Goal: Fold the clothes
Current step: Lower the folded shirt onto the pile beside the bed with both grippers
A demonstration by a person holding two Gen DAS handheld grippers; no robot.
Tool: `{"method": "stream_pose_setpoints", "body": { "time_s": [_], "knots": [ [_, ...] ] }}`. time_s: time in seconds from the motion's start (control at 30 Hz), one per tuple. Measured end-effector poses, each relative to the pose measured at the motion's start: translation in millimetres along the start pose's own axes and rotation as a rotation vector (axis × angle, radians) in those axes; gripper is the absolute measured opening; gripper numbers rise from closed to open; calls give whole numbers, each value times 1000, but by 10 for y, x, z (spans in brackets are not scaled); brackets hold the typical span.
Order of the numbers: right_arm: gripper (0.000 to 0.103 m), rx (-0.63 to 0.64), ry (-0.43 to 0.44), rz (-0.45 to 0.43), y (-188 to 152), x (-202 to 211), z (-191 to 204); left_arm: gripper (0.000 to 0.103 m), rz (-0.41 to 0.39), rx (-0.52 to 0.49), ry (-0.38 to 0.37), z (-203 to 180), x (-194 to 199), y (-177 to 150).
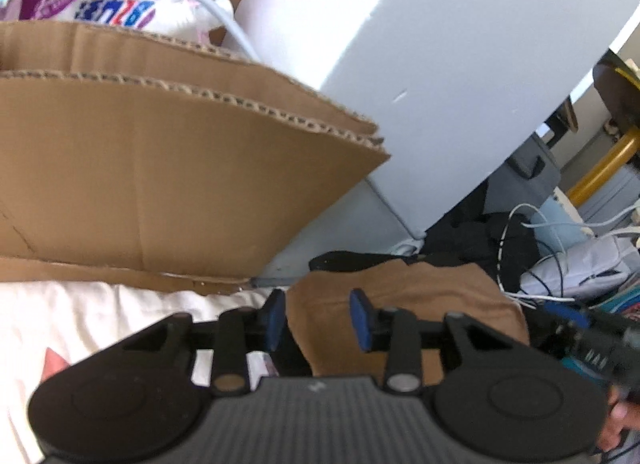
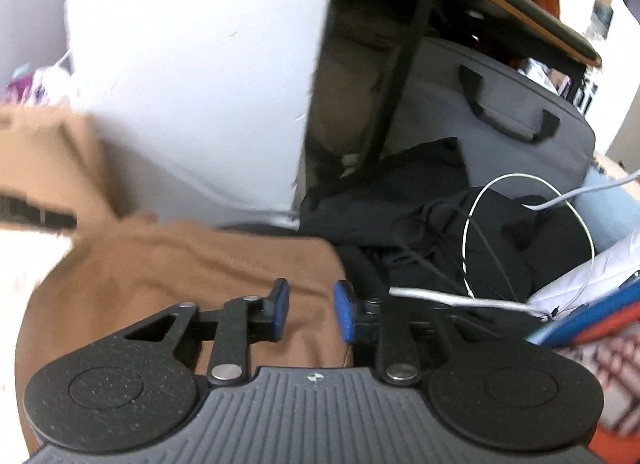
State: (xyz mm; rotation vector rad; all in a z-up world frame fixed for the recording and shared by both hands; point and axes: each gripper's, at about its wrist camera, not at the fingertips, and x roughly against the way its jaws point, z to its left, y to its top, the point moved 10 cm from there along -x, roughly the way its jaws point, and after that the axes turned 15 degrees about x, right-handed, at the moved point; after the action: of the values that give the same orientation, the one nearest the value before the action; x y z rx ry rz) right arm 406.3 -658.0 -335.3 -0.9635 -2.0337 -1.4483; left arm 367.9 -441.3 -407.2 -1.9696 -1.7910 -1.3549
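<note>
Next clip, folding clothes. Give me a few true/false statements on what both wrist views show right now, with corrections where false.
1. The garment under the left hand-held gripper is brown. True: the brown garment lies below it.
2. The right hand-held gripper is clamped on a white cable. False: its jaws stand apart with nothing between them; the white cable lies to its right.
3. A cardboard box stands behind the cream sheet. True.
4. The bag with handles is red. False: the grey bag is grey.
5. The left jaws are shut. False: they stand apart.
</note>
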Motion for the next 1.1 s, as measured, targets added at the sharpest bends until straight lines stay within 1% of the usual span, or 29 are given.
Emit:
{"method": "stream_pose_setpoints", "body": {
  "time_s": [0.13, 0.27, 0.33, 0.47, 0.57, 0.73, 0.8, 0.93, 1.1],
  "knots": [
    [25, -38, 12, 26, -167, -88, 60, 40, 3, -37, -13, -125, 118, -80],
    [19, -96, 8, 58, -308, -271, 60, 40, 15, -70, -25, -260, 168, -237],
    [18, -127, -4, 65, -329, -363, 30, 40, 27, -81, -32, -310, 153, -324],
    [17, -193, -3, 57, -319, -522, -14, 40, 53, -94, -42, -382, 92, -483],
    [17, -222, 13, 50, -279, -644, -47, 40, 59, -103, -18, -357, 29, -551],
    [16, -255, 43, 27, -248, -749, -82, 40, 29, -109, 14, -317, -4, -542],
    [16, -244, 34, 6, -195, -698, -97, 40, 20, -109, 11, -321, 31, -528],
    [17, -266, 53, -51, -72, -462, -111, 40, 7, -96, 13, -325, 109, -545],
    [17, -259, 65, -90, -165, -134, -36, 42, -15, -92, -5, -397, 242, -619]
  ]
}}
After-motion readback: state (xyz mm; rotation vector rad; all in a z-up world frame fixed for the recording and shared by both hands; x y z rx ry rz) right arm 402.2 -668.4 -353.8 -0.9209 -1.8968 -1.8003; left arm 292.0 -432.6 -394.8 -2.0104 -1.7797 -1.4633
